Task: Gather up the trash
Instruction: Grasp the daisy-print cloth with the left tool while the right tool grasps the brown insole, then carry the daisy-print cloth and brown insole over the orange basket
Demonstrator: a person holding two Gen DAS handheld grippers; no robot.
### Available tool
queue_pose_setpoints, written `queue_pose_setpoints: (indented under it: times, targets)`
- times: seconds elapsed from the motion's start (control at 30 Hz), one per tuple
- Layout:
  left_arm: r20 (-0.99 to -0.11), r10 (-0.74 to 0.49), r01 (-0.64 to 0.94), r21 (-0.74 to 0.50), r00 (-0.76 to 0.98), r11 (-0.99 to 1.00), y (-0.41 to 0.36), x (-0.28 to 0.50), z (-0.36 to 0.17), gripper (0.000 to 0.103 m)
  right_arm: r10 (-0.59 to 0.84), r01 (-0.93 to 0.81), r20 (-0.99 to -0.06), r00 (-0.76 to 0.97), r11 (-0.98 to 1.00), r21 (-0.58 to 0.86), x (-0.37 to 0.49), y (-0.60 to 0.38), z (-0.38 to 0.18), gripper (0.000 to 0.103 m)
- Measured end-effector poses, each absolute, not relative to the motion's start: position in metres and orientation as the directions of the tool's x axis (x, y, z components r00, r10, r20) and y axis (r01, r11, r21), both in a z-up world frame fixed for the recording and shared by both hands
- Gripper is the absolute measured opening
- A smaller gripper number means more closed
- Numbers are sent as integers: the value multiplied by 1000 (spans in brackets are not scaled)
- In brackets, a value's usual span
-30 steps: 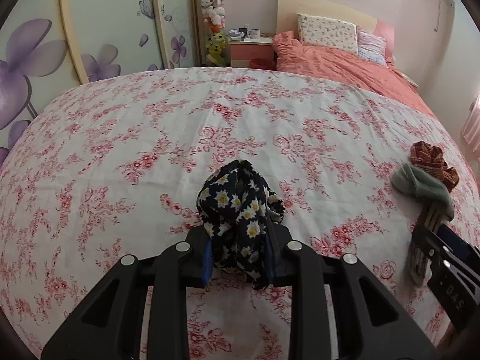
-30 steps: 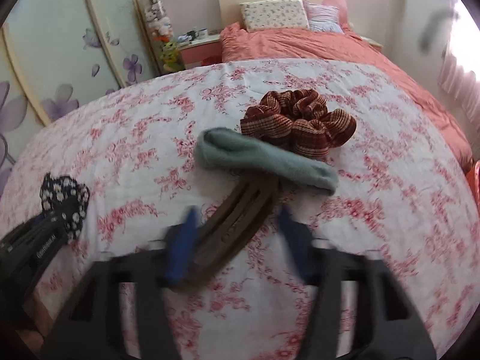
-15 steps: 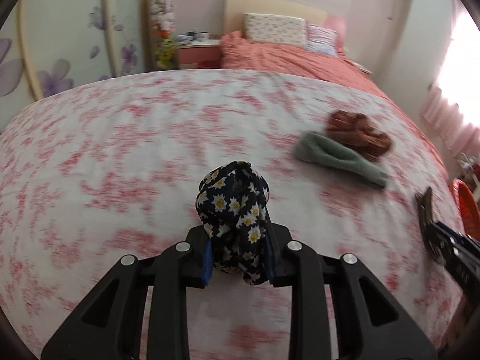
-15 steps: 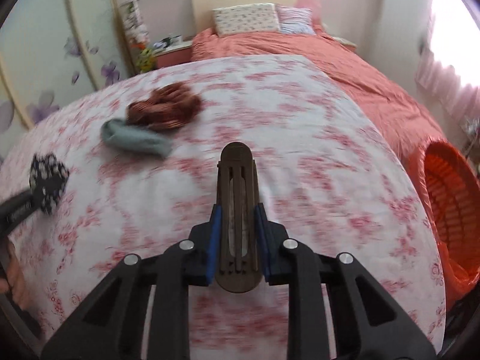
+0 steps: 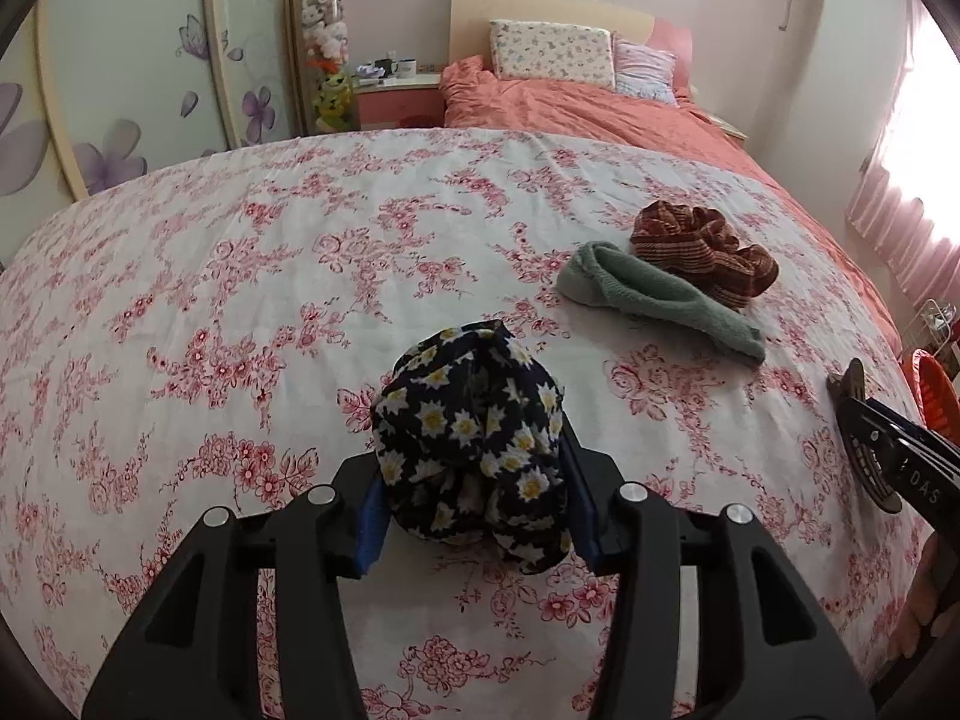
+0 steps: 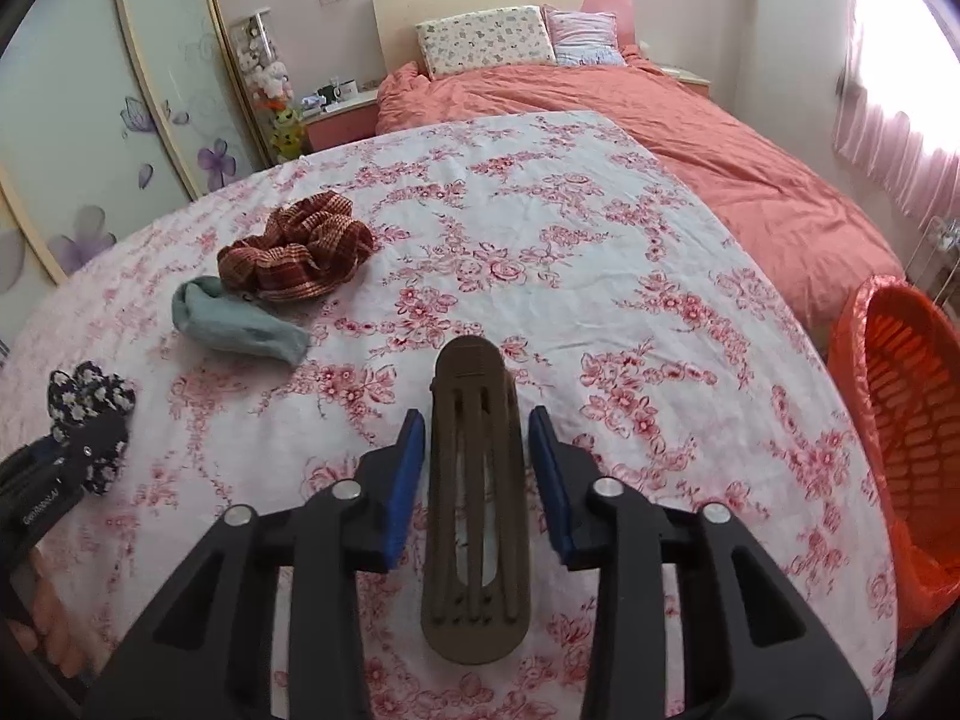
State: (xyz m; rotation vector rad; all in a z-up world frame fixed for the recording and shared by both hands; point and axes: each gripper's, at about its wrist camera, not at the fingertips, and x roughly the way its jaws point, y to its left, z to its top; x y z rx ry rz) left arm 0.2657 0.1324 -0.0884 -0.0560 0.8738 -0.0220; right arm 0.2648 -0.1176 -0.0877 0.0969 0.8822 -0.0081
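A dark daisy-print scrunchie (image 5: 468, 444) sits puffed out between the pads of my left gripper (image 5: 474, 462), low over the floral bedspread (image 5: 300, 276). These jaws are opening, and the fabric only brushes them loosely. A brown hair clip (image 6: 474, 510) lies lengthwise between the pads of my right gripper (image 6: 475, 420). Those jaws are opening too, with a gap showing on each side of the clip. A green sock (image 6: 234, 324) and a red plaid scrunchie (image 6: 300, 252) lie together further up the bed. The left gripper (image 6: 66, 456) shows at the left edge.
An orange mesh basket (image 6: 900, 396) stands on the floor beside the bed's right edge. A salmon duvet (image 6: 690, 144) and pillows cover the far end. A nightstand (image 5: 399, 96) and flowered wardrobe doors (image 5: 120, 120) line the left wall. A hand (image 6: 54, 618) grips the left handle.
Both views swung right across the bed. The right gripper closed on the hair clip, carried it, then parted its pads from it. The left jaws widened and the daisy scrunchie puffed out.
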Motion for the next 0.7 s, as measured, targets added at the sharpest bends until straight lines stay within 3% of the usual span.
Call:
queue_pose_setpoints:
  times: [0.7]
  targets:
    - [-774, -4, -47, -43, 633, 998, 134, 266, -91, 57, 15, 28, -779, 627, 999, 41, 271, -112, -91, 37]
